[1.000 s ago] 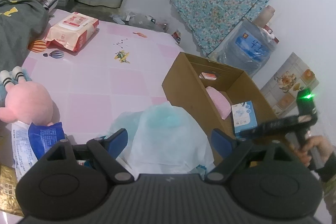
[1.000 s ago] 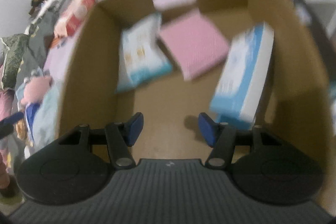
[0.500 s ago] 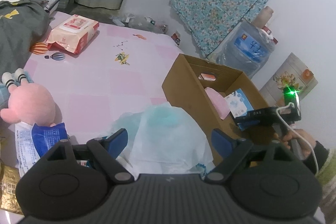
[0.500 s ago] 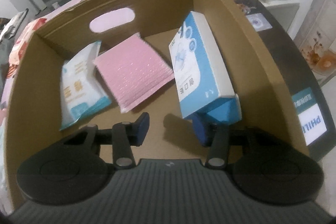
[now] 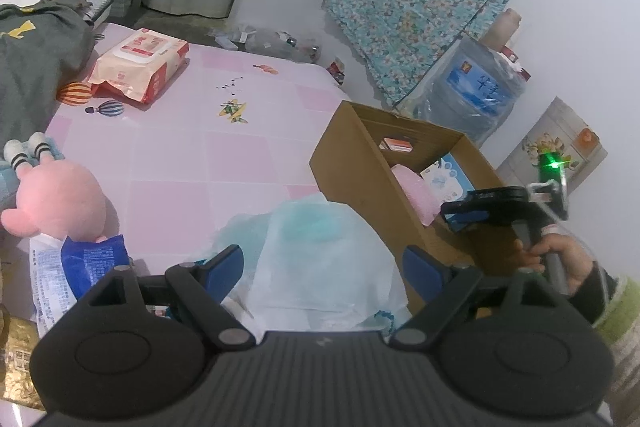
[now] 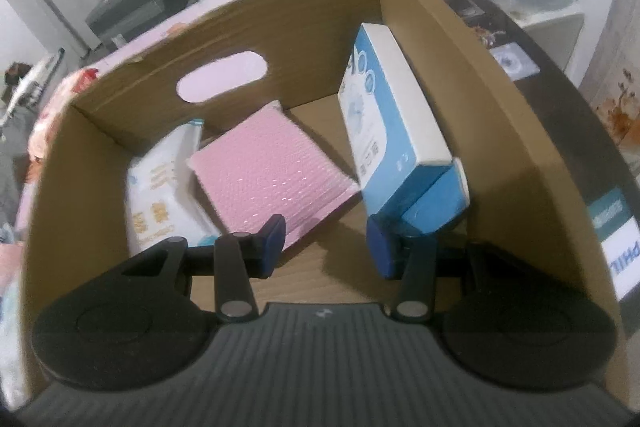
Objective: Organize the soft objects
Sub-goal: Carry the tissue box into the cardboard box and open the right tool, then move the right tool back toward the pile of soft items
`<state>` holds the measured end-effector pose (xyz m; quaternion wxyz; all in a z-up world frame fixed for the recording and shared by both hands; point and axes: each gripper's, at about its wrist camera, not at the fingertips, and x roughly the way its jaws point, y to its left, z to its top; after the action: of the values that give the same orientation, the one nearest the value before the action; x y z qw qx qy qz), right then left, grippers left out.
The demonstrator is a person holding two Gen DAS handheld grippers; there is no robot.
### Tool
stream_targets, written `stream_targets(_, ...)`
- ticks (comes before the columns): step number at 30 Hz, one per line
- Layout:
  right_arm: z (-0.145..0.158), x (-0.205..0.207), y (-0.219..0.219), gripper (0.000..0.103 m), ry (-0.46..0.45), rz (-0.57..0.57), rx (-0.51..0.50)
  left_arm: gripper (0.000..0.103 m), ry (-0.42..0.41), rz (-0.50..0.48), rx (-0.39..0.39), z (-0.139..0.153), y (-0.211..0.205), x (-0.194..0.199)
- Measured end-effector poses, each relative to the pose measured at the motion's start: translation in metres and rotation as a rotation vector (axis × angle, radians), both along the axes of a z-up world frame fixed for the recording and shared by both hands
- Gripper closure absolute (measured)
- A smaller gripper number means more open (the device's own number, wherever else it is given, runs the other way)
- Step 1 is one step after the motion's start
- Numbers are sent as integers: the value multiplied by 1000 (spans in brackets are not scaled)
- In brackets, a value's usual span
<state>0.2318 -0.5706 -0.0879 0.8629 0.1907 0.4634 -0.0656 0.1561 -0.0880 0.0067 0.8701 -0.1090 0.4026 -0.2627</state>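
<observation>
Left wrist view: a pink plush (image 5: 60,201) is seen at the left edge on the pink sheet (image 5: 192,155); a wipes pack (image 5: 140,65) lies at upper left, its print too small to read. The left gripper (image 5: 320,263) is held wide open over a pale bag (image 5: 324,267) at lower centre, nothing clamped. A carton (image 5: 360,179) sits right of centre.

Right wrist view: inside the carton (image 6: 320,19), a white pack (image 6: 160,183) with illegible characters lies at left, a pink mailer (image 6: 272,163) at centre, a blue box (image 6: 396,131) tilted at right. The right gripper (image 6: 328,243) is partly open, empty; its right pad is just beside the box. "PHIL" is read at the right edge.
</observation>
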Motion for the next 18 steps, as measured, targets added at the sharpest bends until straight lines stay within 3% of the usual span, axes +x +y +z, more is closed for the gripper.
stream_targets(3, 22, -10, 12, 58, -80, 29, -57, 15, -3, 9, 2, 0, 4, -1)
stream_targets(7, 42, -6, 29, 58, -144, 26, -314, 15, -4, 20, -7, 1, 7, -3)
stream_targets(15, 9, 28, 55, 55, -70, 44, -610, 15, 5, 31, -9, -1, 13, -4)
stream_targets(18, 6, 28, 61, 56, -80, 66, -649, 15, 4, 37, -11, -2, 16, -2)
